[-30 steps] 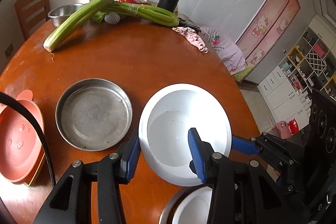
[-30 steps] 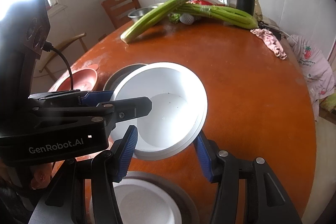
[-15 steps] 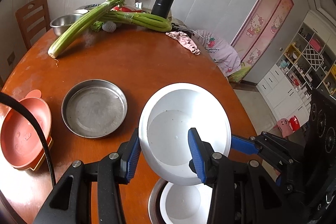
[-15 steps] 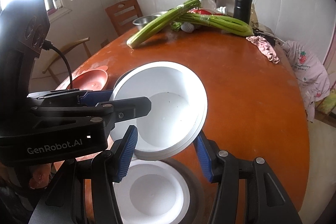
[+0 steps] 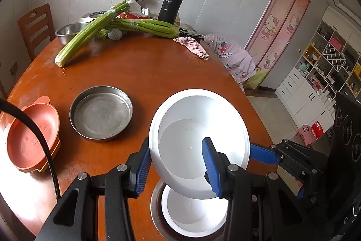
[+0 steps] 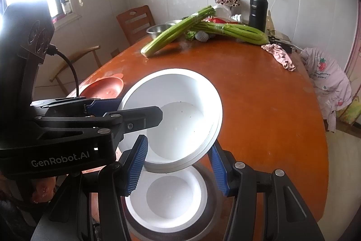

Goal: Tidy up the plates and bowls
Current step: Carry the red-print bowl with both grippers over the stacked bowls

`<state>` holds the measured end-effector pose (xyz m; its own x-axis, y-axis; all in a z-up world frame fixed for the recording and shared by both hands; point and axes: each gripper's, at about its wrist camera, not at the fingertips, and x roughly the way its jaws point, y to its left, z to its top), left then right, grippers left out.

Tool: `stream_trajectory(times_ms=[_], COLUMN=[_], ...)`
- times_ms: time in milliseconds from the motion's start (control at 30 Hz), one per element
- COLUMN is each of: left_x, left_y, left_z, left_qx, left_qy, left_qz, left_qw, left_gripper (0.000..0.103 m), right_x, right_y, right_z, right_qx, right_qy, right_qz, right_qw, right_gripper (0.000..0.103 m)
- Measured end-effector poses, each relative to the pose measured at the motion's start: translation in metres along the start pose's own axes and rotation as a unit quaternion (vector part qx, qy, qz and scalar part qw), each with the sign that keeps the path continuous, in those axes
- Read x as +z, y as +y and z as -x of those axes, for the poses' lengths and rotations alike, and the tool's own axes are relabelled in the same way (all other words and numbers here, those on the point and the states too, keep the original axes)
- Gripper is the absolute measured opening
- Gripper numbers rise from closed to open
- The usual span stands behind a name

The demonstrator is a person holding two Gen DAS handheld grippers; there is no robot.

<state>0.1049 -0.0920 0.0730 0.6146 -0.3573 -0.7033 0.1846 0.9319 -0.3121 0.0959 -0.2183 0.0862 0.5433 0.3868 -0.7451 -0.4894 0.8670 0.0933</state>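
A white bowl [image 5: 191, 128] hangs tilted above the table, held at its rim on two sides. My left gripper [image 5: 176, 169] is shut on its near rim, one finger inside and one outside. My right gripper [image 6: 178, 166] is shut on the same bowl [image 6: 180, 112] from the other side. Directly below sits a second white bowl [image 5: 194, 216] inside a steel pan [image 6: 212, 214] near the table's front edge. An empty steel pan [image 5: 101, 113] and stacked pink plates [image 5: 31, 139] lie to the left.
Celery bunches [image 5: 90, 33], a steel bowl [image 5: 67, 32], a black flask [image 5: 169, 6] and a pink cloth [image 5: 194, 46] lie at the far side of the round wooden table [image 5: 144, 73]. A wooden chair [image 5: 36, 26] stands at back left.
Both grippers have lifted the white bowl up and back toward me. The second white bowl in its steel pan has come into fuller view underneath.
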Motion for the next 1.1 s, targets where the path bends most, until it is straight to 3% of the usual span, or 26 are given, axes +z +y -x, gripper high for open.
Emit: stream_trajectory(times_ms=[633,1100], left_x=[-0.025,-0.043], left_y=[-0.014,-0.013], left_z=[0.016,0.007], left_qx=[-0.009,-0.011], left_qy=[-0.006,0.015], left_qz=[-0.009,-0.008], left_qw=[0.9999,0.9998], left_gripper=[0.044,0.044], right_x=[-0.022,-0.042], right_y=[0.005,0.006], right_z=[0.018,0.014], right_qx=[0.001,0.000], right_qy=[-0.005,0.008], right_qz=[0.008,0.005], right_qw=[1.000,1.000], right_gripper=[0.057,0.057])
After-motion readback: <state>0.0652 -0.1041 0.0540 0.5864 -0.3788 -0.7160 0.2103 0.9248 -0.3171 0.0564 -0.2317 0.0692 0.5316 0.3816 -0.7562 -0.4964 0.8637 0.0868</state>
